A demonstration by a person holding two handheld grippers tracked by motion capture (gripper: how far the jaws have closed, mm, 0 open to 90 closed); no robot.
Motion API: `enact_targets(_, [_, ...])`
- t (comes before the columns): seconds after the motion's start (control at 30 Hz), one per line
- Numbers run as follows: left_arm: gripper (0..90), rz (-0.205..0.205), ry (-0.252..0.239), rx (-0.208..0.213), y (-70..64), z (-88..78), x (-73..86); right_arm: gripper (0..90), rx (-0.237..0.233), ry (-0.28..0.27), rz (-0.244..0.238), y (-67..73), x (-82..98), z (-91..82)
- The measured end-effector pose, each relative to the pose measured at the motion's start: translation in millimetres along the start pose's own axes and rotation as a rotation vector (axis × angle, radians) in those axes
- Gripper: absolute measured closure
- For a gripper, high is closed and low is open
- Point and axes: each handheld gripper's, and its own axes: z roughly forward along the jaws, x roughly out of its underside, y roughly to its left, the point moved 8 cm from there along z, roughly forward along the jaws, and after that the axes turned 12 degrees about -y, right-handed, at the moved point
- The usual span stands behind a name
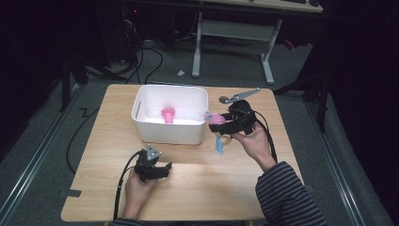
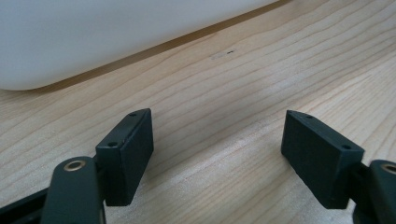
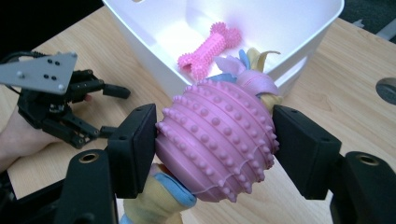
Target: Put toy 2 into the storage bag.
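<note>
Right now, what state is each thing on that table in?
Bin: upright, open-topped, on the table.
Bone toy: lying inside the bin.
Ball toy: clamped in the right gripper, held up beside the bin, rope ends dangling.
Right gripper: shut on the ball toy.
Left gripper: open, nothing between its jaws.

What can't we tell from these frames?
- Rope ends of the pink studded ball toy: right gripper view, the ball and the right gripper hide their length.
- White bin: left gripper view, cut off by the top edge.
- Pink bone toy: high view, too small for detail.
- Grey disc: right gripper view, cut off at right edge.
</note>
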Motion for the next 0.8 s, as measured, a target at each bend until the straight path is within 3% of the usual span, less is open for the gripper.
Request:
enact_targets(0.37, [25.6,0.0,0.0,0.0,0.0,-0.1,0.1,33.4,-0.009,-0.014,0.003,-5.2,-26.9,13.9])
enact_targets(0.8, [25.5,-0.003,-0.001,0.0,-0.2,-0.1,0.1,33.4,-0.014,-0.027,-0.04,-1.1,-52.2,30.2])
